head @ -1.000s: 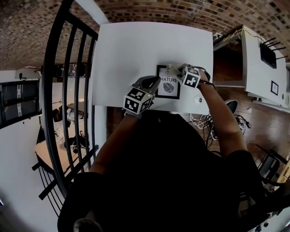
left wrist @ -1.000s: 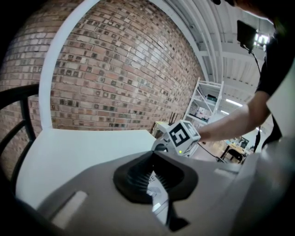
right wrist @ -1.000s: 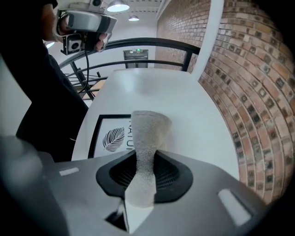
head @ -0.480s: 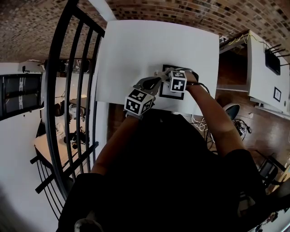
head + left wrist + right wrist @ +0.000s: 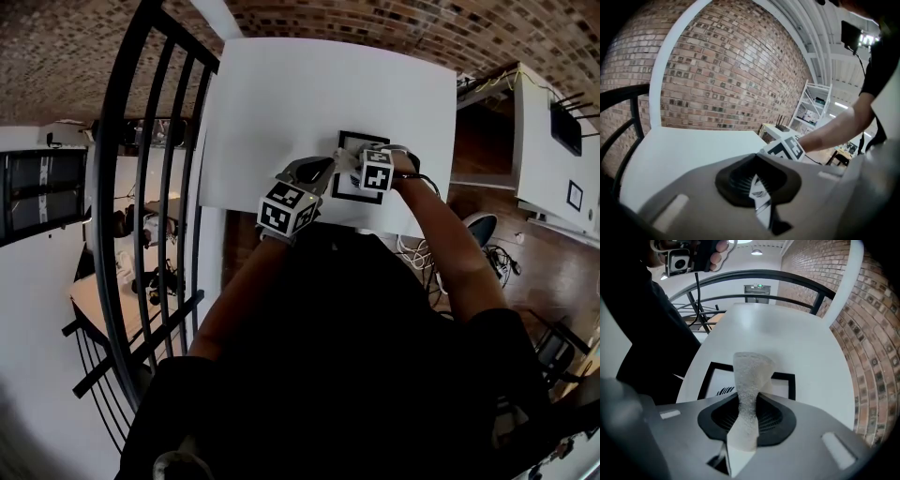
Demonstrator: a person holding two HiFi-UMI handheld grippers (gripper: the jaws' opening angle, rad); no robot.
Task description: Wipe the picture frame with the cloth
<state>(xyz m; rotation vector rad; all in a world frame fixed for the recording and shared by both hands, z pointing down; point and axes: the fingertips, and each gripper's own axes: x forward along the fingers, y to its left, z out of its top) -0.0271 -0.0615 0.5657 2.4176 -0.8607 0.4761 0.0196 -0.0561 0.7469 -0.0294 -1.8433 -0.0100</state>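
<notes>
The picture frame [image 5: 783,376] lies flat on the white table [image 5: 309,103], close to its near edge. The left gripper [image 5: 759,197] has its jaws squeezed on the frame's left side, holding it. The right gripper [image 5: 747,423] pinches the cloth [image 5: 751,376], which sticks out over the frame. If the cloth pushes too hard, the frame could slip from the left jaws and slide off the near edge.

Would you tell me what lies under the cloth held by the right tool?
The black picture frame lies there on the white table. Part of its leaf print shows beside the cloth; the cloth and right tool cover the rest.
</notes>
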